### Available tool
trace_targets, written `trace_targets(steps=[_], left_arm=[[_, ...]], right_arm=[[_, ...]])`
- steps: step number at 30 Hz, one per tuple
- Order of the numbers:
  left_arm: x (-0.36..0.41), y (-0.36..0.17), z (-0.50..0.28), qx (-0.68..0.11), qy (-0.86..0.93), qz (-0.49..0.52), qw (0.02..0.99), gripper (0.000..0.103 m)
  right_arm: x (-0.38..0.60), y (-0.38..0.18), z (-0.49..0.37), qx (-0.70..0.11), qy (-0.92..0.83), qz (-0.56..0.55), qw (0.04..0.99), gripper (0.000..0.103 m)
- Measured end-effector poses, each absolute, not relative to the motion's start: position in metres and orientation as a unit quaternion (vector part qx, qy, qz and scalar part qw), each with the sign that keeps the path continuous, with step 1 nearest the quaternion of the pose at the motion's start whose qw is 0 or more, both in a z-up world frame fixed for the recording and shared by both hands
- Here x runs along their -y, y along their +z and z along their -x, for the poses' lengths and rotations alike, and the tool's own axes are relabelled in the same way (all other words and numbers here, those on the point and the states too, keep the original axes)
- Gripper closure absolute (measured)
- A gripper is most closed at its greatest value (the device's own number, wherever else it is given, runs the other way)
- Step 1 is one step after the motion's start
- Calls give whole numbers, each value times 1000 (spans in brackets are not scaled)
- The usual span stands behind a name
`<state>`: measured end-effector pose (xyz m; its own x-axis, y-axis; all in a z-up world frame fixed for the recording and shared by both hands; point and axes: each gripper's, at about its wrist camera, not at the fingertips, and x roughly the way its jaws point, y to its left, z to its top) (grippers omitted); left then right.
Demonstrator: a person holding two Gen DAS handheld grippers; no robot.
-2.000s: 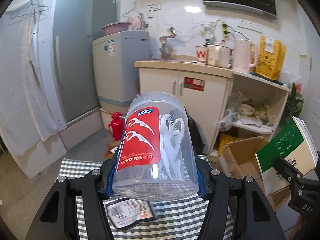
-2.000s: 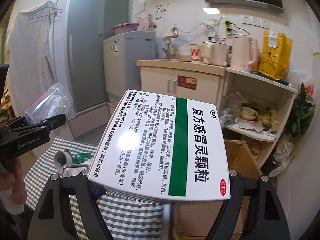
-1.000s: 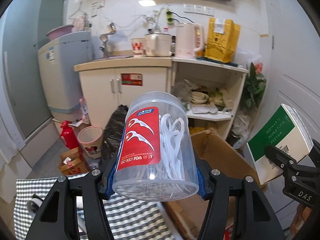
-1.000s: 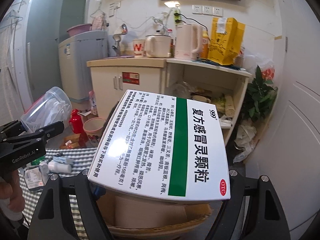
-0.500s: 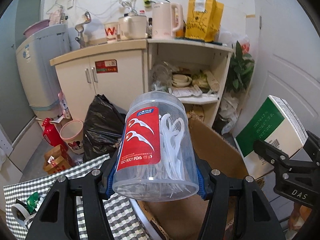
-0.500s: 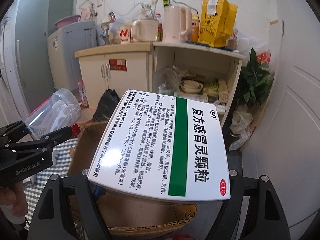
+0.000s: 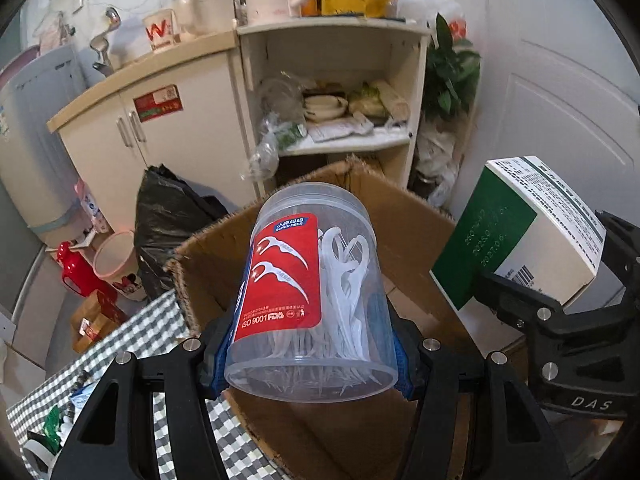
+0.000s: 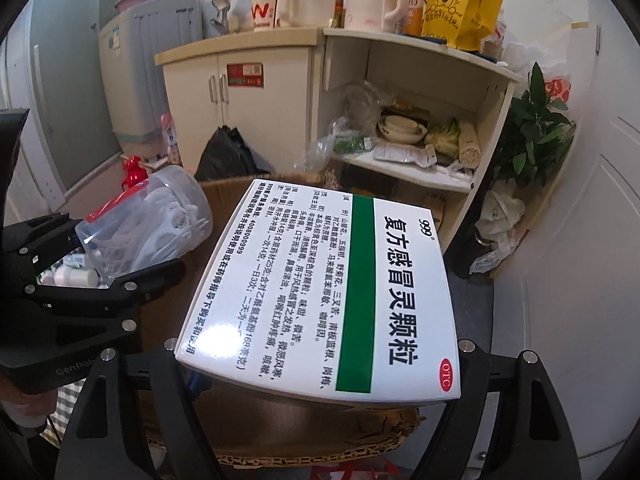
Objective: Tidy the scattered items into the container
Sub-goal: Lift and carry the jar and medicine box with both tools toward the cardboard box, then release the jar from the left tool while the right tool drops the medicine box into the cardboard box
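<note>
Left wrist view:
Floss jar: clear plastic jar of white floss picks [image 7: 312, 300], red label, tilted away from the camera, clamped between the left gripper [image 7: 310, 354] blue pads on both sides.
Left gripper state: clenched on the floss jar.
Jar position: held in the air above the open cardboard box [image 7: 408, 216], brown inner walls visible behind and below it.
Box position: just beside the right edge of the checked tablecloth [image 7: 132, 344].
Right gripper: seen at the right border [image 7: 532, 304], gripping the green end of the medicine box [image 7: 516, 228].
Cloth contents: small items at the near left corner, too small to identify.

Right wrist view:
Medicine box: white carton with green stripe [image 8: 328, 288], printed face up, lying across the right gripper [image 8: 320, 354], which grasps it from both sides.
Carton position: over the cardboard box [image 8: 304, 428], torn near rim below it.
Left gripper: at left [image 8: 96, 280], holding the floss jar [image 8: 148, 224] over the box's left side.
Background: cabinet [image 8: 240, 80], open shelf [image 8: 420, 128], plant [image 8: 532, 136].
</note>
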<state>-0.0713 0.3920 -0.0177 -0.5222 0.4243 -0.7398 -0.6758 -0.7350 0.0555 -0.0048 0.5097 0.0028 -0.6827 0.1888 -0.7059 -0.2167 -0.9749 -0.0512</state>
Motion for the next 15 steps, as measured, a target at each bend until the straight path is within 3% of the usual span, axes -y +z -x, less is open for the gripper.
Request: trace_targets(steps=[15], left_arm=[[-402, -55, 81, -207, 828, 405, 328, 41]], right_arm=[[-502, -20, 21, -3, 900, 424, 99, 23]])
